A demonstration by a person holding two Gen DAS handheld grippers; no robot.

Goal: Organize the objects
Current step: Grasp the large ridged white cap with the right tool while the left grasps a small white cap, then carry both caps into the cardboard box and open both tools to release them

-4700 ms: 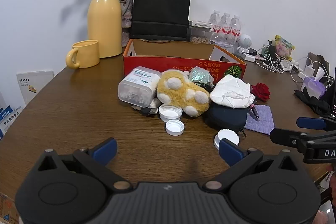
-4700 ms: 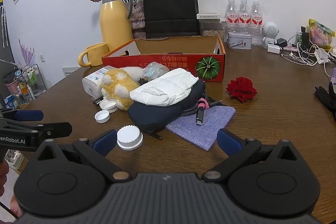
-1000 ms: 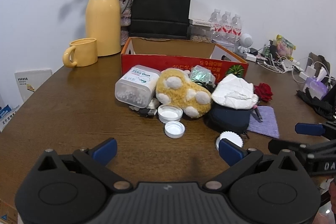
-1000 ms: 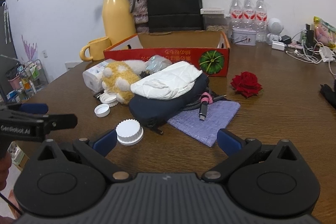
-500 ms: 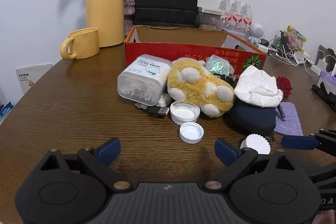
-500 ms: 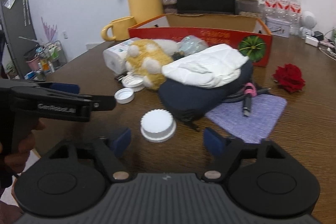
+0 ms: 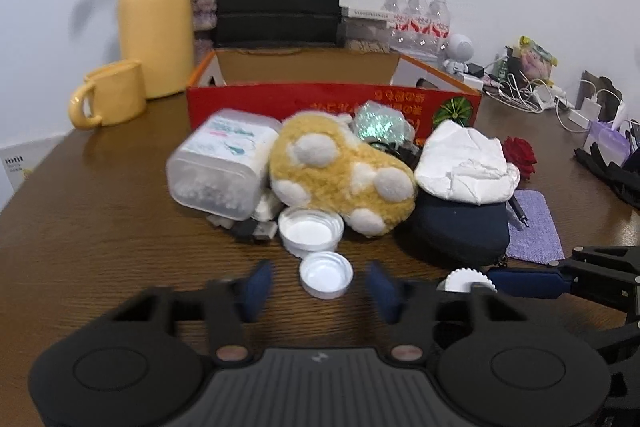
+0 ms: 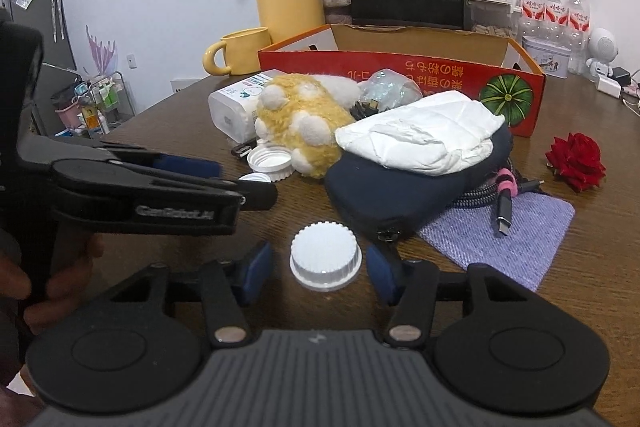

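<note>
Brown worktop (image 7: 100, 227), clutter before red box (image 7: 320, 103). My left claw (image 7: 320, 287) and right claw (image 8: 320, 267) have just been narrowing, jaws apart, straddling small cap (image 7: 326, 274) and ridged cap (image 8: 325, 255), to lift each.

Both tools advanced, jaws narrowing around caps.

Both black hand-held grippers, left gripper (image 7: 316, 287) and right gripper (image 8: 318, 265), point downward with blue-padded jaws just closing, neither pressing anything yet.
</note>
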